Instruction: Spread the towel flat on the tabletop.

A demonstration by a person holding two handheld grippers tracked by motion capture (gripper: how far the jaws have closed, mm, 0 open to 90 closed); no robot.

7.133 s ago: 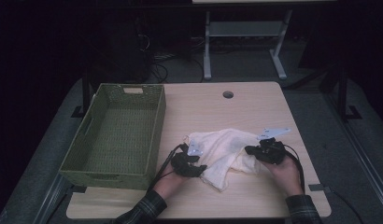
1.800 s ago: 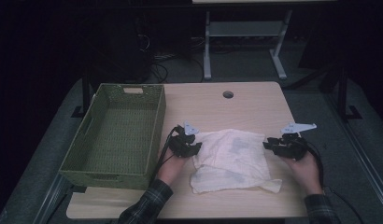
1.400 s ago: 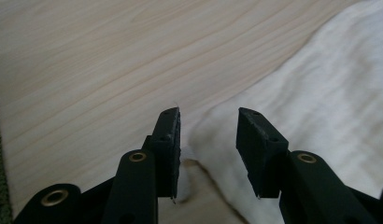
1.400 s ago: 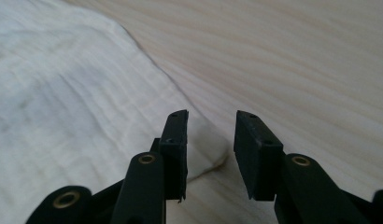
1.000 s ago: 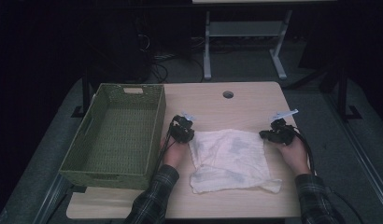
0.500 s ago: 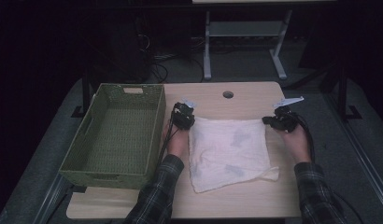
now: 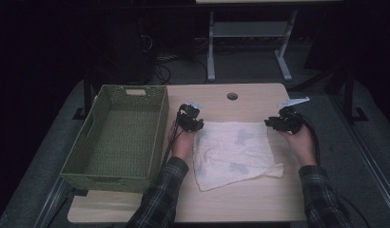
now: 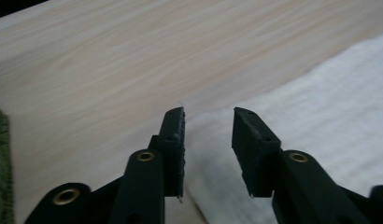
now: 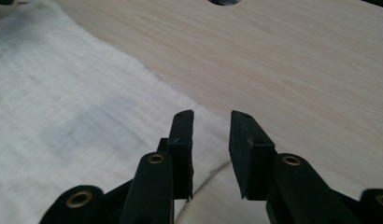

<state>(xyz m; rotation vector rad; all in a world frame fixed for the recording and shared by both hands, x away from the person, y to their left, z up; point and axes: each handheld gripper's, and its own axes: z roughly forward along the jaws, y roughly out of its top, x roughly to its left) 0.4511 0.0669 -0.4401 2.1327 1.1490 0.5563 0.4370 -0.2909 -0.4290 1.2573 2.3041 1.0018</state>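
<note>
On the middle of the wooden table (image 7: pixel 240 204) lies the white cloth (image 7: pixel 231 152), spread flat, with faint grey patches on it and one near corner sticking out to my right. My left gripper (image 7: pixel 193 124) sits at the cloth's far left corner, my right gripper (image 7: pixel 278 124) at its far right corner, both just above the fabric. Left gripper view: my left gripper (image 8: pixel 208 135) has its jaws parted, just been opening, cloth (image 8: pixel 320 130) edge lying below the gap, pads not pressing on it, bare tabletop (image 8: pixel 110 60) ahead. Right gripper view: my right gripper (image 9: pixel 212 135) likewise has jaws parted, just been opening, the cloth (image 9: pixel 63 107) corner under them, nothing pinched, table (image 9: pixel 297 60) wood beyond. So both claws spread, holding nothing. Left of the cloth, just beside my left hand (image 7: pixel 182 142), stands the green woven basket (image 7: pixel 95 142), on the table's left side. Round cable hole (image 7: pixel 232 96) at the far table edge. My right hand (image 7: pixel 297 142) rests near the table's right edge. Plaid sleeves (image 7: pixel 160 194) come in from the bottom.
</note>
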